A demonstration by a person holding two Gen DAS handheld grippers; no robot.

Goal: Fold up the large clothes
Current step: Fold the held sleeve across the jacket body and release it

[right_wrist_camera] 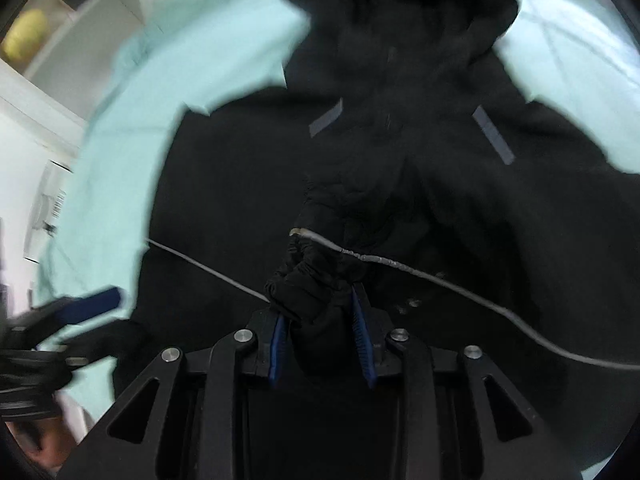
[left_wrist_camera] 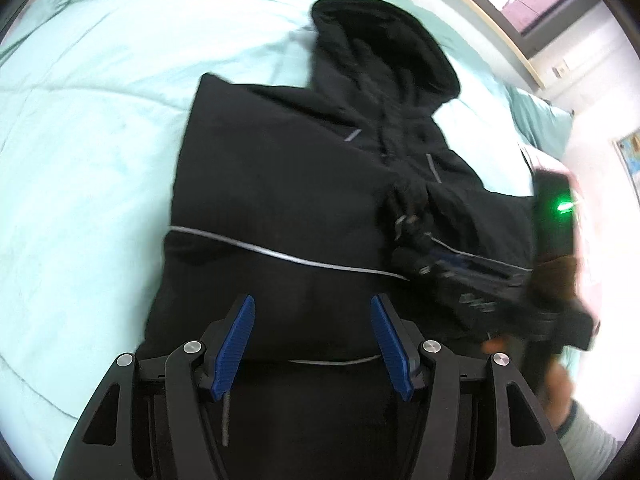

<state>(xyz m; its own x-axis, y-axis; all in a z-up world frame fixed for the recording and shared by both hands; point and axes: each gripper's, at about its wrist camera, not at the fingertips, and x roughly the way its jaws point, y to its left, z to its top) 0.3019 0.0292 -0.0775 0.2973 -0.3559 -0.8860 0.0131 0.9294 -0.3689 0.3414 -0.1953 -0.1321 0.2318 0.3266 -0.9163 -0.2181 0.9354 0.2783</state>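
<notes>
Right tool [right_wrist_camera: 320, 312] grips the black jacket's [left_wrist_camera: 280, 184] cuff; left tool [left_wrist_camera: 312, 320] gapes above mint bedding [left_wrist_camera: 80, 120].

Left wrist view: above the black hooded jacket [left_wrist_camera: 280, 184], looking down and forward toward its hood [left_wrist_camera: 384, 48]; moderately near.
Right wrist view: over the jacket's middle, facing the hood; very near, blurred.
Shared: jacket front, hood, mint bedsheet [left_wrist_camera: 80, 120] around the jacket.

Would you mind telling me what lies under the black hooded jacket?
A mint-green bedsheet shows all around the black hooded jacket; whatever lies directly beneath is covered.
</notes>
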